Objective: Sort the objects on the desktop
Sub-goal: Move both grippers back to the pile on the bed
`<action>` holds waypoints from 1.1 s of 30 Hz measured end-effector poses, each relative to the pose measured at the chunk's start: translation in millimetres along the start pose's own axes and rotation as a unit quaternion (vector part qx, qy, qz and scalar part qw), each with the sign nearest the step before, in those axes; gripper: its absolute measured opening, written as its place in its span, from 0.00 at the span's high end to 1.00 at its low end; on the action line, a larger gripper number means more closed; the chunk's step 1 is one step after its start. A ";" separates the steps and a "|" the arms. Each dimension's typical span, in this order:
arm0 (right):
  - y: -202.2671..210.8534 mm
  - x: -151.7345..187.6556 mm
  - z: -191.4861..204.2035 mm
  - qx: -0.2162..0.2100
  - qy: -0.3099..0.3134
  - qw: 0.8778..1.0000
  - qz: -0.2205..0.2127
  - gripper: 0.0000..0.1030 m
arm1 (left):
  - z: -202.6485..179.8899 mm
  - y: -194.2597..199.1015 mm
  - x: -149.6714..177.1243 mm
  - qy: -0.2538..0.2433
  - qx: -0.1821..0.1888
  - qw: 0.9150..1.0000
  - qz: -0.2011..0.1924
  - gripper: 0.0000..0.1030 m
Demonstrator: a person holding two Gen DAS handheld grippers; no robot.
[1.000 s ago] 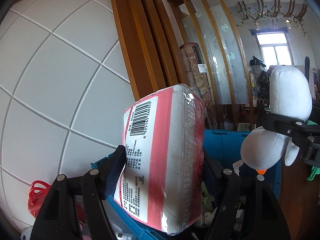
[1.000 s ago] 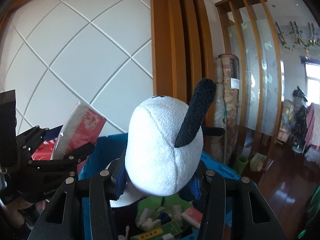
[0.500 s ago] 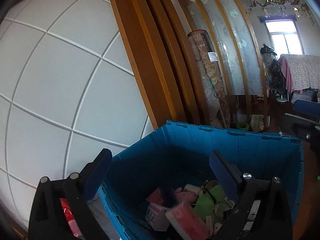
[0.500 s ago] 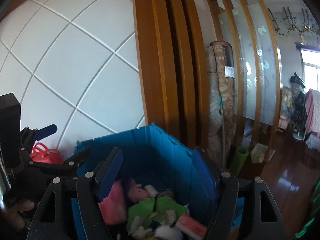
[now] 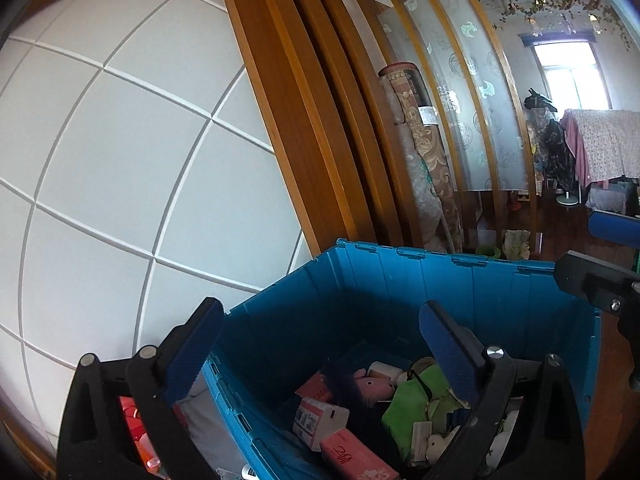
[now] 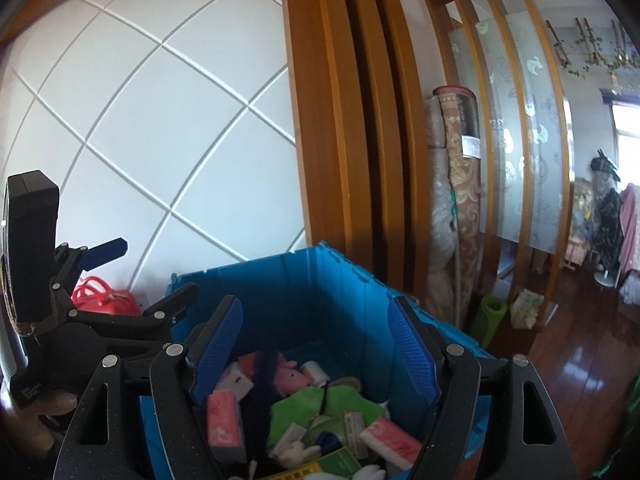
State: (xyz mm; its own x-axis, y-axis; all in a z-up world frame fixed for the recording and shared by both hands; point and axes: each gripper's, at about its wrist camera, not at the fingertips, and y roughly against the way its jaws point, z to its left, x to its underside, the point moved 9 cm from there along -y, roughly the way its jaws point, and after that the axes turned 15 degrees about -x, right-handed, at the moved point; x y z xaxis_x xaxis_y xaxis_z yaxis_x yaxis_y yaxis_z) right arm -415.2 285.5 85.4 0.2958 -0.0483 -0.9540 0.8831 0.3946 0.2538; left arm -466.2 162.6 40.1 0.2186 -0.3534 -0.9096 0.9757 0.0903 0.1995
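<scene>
Both claws had just been opening and now stood wide and empty above the blue bin (image 5: pixel 400 300): left claw (image 5: pixel 320 344), right claw (image 6: pixel 316 344). The tissue pack and plush they carried a second earlier had gone in. A pink pack (image 6: pixel 224 420) lay flat, long axis pointing toward the camera.

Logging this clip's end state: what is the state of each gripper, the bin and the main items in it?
left gripper: open, nothing between the fingers, jaws have just been opening
right gripper: open, empty, jaws have just been opening
blue storage bin: lid open, partly filled
pink tissue pack: lying in the bin
green plush toy: lying in the bin
</scene>
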 end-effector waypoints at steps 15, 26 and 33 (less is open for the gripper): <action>18.2 13.5 26.3 -0.021 0.020 1.000 -0.002 0.25 | 26.9 26.3 22.7 0.025 -0.033 0.999 0.007 0.03; 22.4 26.7 64.8 -0.049 0.037 0.998 0.000 0.24 | 64.6 47.1 53.7 0.049 -0.056 0.997 0.016 0.03; 16.6 37.7 115.2 -0.076 0.047 0.996 0.002 0.19 | 114.2 59.0 90.9 0.064 -0.081 0.994 0.032 0.03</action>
State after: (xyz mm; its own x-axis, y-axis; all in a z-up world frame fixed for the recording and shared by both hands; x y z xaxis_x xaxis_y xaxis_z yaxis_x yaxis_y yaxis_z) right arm -347.4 184.6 72.1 0.2571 0.0374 -0.9657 0.8144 0.5296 0.2374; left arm -387.5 29.5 10.8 0.2663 -0.2223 -0.9379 0.9431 0.2613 0.2058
